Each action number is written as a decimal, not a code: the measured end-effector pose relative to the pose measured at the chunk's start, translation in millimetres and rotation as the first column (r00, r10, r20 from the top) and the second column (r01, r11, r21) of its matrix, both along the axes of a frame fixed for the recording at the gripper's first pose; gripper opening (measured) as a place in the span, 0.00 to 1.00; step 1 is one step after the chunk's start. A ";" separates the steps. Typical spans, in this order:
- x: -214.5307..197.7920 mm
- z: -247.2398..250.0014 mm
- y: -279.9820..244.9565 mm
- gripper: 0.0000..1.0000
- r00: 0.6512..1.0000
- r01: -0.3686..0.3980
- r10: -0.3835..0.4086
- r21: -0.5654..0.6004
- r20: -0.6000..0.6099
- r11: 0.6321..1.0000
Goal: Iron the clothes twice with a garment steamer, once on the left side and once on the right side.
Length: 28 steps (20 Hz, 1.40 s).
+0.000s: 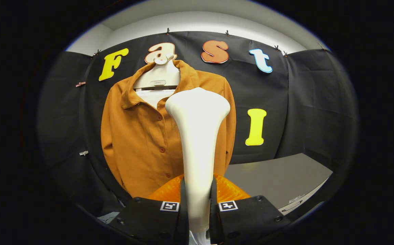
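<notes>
The white garment steamer [197, 136] stands straight up between the two fingers, its long body running from 6 o'clock up to 12 o'clock. Its wide, flat head sits at the top and faces away toward the orange shirt [139, 143]. The gripper [198, 207] is squeezed tight on the steamer's thin handle, one finger pressing each side, so the steamer is held firm. Just behind the fingers, an orange see-through part [229, 190] peeks out on both sides of the handle. The shirt hangs on a pale hanger [159, 76] against the black cloth wall [302, 102], beyond the steamer and a little toward 10 o'clock. Its buttons run down the middle, and the steamer's head covers part of the shirt's right half. At about 4 o'clock a grey table [278, 180] stretches off to the side. The gripper points level and straight ahead at the shirt.
</notes>
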<state>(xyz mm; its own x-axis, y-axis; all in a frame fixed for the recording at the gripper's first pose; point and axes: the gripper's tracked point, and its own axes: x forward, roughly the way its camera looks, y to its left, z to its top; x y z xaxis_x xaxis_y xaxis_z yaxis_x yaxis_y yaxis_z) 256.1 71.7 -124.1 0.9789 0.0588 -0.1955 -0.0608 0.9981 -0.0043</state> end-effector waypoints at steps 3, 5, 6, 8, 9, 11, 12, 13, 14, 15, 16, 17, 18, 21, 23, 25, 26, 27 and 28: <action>6.9 -2.4 -6.0 0.27 1.000 0.011 -0.010 0.019 -0.007 1.000; 9.7 -2.9 -13.8 0.27 1.000 0.017 -0.017 0.029 -0.007 0.999; 10.5 -2.7 -18.3 0.27 1.000 0.022 -0.022 0.035 -0.007 0.999; 14.6 -2.0 -25.3 0.27 1.000 0.019 -0.019 0.032 -0.002 0.999; 17.7 -2.7 -27.9 0.27 1.000 0.017 -0.017 0.029 -0.003 0.999; 24.0 -4.0 -27.9 0.27 1.000 0.013 -0.013 0.020 -0.003 1.000; 26.4 -3.6 -26.2 0.27 1.000 0.006 -0.006 0.016 0.002 1.000; 29.7 -2.7 -23.5 0.27 1.000 0.001 -0.001 0.013 0.010 1.000; 33.5 -3.9 -21.5 0.27 1.000 0.000 0.000 0.008 0.012 1.000; 37.2 -5.6 -20.2 0.27 1.000 0.005 -0.005 0.005 0.014 1.000; 39.9 -8.4 -19.2 0.27 1.000 0.010 -0.010 0.007 0.015 1.000; 42.9 -12.0 -17.4 0.27 1.000 0.013 -0.013 0.008 0.015 1.000; 46.2 -15.5 -15.0 0.27 1.000 0.017 -0.017 0.007 0.012 1.000; 54.7 -35.2 -8.5 0.27 1.000 0.025 -0.025 0.005 -0.007 1.000; 59.3 -49.8 -5.2 0.27 0.999 0.025 -0.025 0.002 -0.029 1.000; 61.6 -64.0 -2.2 0.27 0.999 0.027 -0.027 0.000 -0.045 1.000; 60.5 -69.3 -1.7 0.27 0.998 0.027 -0.027 -0.003 -0.049 1.000; 60.2 -74.0 -1.8 0.27 0.998 0.027 -0.027 -0.005 -0.048 1.000; 60.2 -79.8 -2.2 0.27 0.998 0.028 -0.029 -0.009 -0.051 1.000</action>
